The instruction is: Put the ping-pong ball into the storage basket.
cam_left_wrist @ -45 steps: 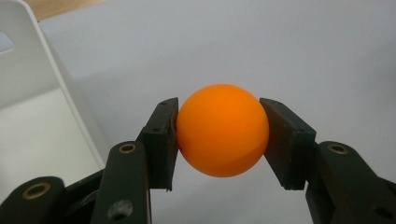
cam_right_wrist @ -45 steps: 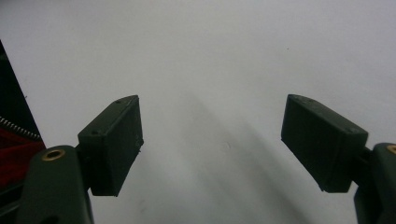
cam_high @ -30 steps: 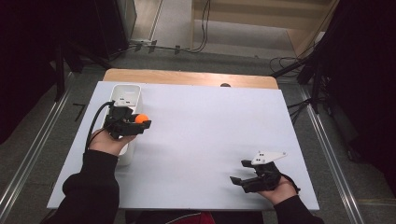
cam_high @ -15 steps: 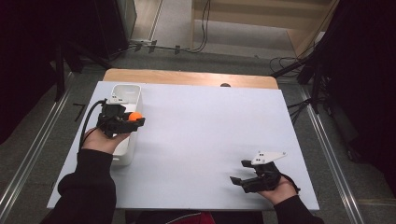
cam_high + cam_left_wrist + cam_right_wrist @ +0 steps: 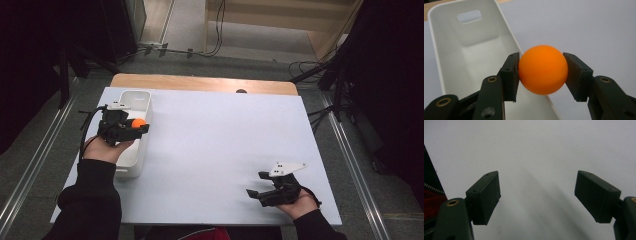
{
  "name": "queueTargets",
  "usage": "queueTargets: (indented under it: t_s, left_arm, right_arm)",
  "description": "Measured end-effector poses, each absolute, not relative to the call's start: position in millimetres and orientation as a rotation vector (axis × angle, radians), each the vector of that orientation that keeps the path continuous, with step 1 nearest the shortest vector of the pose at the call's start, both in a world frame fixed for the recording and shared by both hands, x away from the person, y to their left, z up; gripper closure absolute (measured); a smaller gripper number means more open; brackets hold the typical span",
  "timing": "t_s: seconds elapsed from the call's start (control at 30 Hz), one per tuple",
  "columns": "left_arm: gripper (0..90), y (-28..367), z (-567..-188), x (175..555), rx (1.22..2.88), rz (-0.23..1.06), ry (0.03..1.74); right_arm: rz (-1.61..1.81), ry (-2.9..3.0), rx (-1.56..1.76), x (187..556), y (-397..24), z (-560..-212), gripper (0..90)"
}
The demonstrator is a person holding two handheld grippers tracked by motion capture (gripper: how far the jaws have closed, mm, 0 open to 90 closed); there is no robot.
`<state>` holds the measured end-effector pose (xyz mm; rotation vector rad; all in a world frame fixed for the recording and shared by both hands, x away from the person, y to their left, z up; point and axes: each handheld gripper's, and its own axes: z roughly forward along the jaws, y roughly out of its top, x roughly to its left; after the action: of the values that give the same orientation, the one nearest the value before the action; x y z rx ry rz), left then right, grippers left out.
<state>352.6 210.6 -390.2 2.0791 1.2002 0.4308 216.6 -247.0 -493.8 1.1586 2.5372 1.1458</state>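
Black sleeves [image 5: 92, 200]; black grippers with brass-ringed screw holes, a grey three-cornered plate [image 5: 287, 168], black cable [image 5: 87, 127].

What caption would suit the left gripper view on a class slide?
Left hand-held gripper shut on an orange ball at the rim of a white bin.

The left hand-held gripper [image 5: 131, 127] is being held level in the left hand [image 5: 106, 148], its jaws clamped tight, forearm sleeved in black. The right hand-held gripper [image 5: 256, 193] is being rested low in the right hand [image 5: 299, 201], jaws spread wide apart.
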Motion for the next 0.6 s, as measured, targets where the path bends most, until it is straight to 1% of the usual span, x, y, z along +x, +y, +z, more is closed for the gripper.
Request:
queueTargets:
  t_s: [0.6]
  left_arm:
    - [49.9,229,-390,357,2.047,0.463,1.273]
  right_arm:
    - [1.141,2.543,1.158,217,-247,-494,19.3]
